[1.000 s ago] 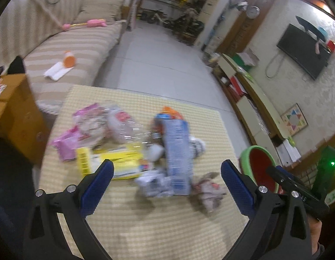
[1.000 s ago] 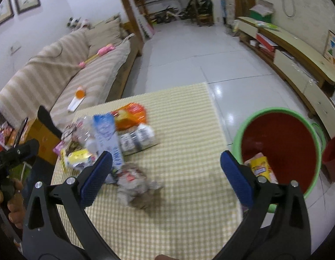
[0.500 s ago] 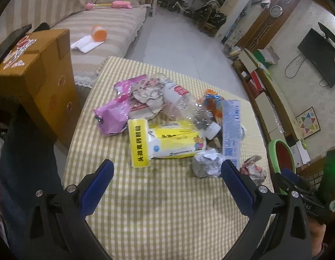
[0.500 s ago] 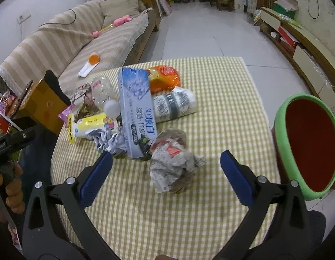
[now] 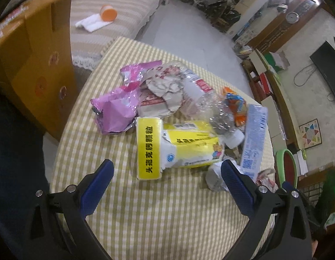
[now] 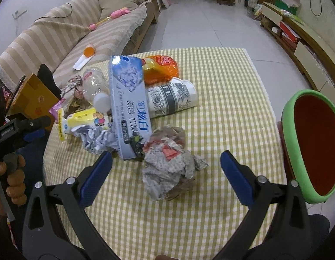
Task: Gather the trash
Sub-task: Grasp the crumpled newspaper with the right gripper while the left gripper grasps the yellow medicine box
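Observation:
A heap of trash lies on the checked tablecloth (image 5: 167, 212). In the left wrist view my open left gripper (image 5: 167, 179) hovers just short of a yellow and white medicine box (image 5: 178, 147), with a pink foil bag (image 5: 117, 110), a clear plastic bottle (image 5: 202, 95) and a blue carton (image 5: 253, 134) behind. In the right wrist view my open right gripper (image 6: 166, 170) frames a crumpled newspaper ball (image 6: 169, 166), nothing held. Beyond it lie the blue carton (image 6: 129, 104), a patterned paper cup (image 6: 171, 99) and an orange wrapper (image 6: 160, 69).
A green-rimmed red bin (image 6: 312, 143) stands off the table's right edge. A cardboard box (image 5: 35, 60) sits at the table's left. A striped sofa (image 6: 65, 32) runs along the left. A low TV cabinet (image 6: 297, 34) lines the right wall.
Both grippers have come closer to the heap. The left view has swung down and left onto the yellow box; the right one has closed in on the newspaper ball. Both stay open.

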A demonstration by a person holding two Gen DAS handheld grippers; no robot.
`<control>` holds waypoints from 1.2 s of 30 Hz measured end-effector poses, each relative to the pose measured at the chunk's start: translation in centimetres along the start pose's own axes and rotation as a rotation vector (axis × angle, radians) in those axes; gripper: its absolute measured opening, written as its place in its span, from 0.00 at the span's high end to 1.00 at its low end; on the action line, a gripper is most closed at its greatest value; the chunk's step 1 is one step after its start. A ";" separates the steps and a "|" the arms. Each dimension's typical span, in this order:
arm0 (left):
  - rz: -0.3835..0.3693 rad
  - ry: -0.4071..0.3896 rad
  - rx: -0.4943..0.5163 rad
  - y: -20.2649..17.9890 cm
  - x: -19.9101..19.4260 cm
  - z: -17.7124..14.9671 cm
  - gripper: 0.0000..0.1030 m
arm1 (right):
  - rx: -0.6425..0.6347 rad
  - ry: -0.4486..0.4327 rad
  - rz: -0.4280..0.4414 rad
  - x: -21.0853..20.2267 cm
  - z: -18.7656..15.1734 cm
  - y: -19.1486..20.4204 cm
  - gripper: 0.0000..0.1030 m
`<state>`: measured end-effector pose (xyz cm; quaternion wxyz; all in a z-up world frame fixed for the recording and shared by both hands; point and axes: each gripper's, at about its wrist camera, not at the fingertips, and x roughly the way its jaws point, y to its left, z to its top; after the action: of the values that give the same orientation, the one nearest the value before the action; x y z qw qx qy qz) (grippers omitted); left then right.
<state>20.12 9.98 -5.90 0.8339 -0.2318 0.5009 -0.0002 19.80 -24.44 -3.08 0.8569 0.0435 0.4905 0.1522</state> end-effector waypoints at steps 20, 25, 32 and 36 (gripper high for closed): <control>-0.033 0.008 -0.128 2.0 3.9 1.4 0.67 | -0.032 0.078 0.037 3.6 0.0 0.2 0.49; -0.032 -0.017 -0.099 1.4 2.8 1.0 0.71 | -0.024 0.071 0.045 3.0 -0.4 0.1 0.58; -0.023 -0.052 -0.070 0.5 0.4 0.3 0.71 | -0.035 0.042 0.044 1.1 -0.5 0.3 0.60; 0.001 -0.078 -0.053 0.4 -1.1 -0.3 0.71 | -0.039 0.025 0.044 0.0 -0.5 0.5 0.60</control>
<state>19.23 10.54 -5.24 0.8464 -0.2537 0.4678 0.0225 19.29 -24.01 -3.25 0.8479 0.0356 0.4968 0.1814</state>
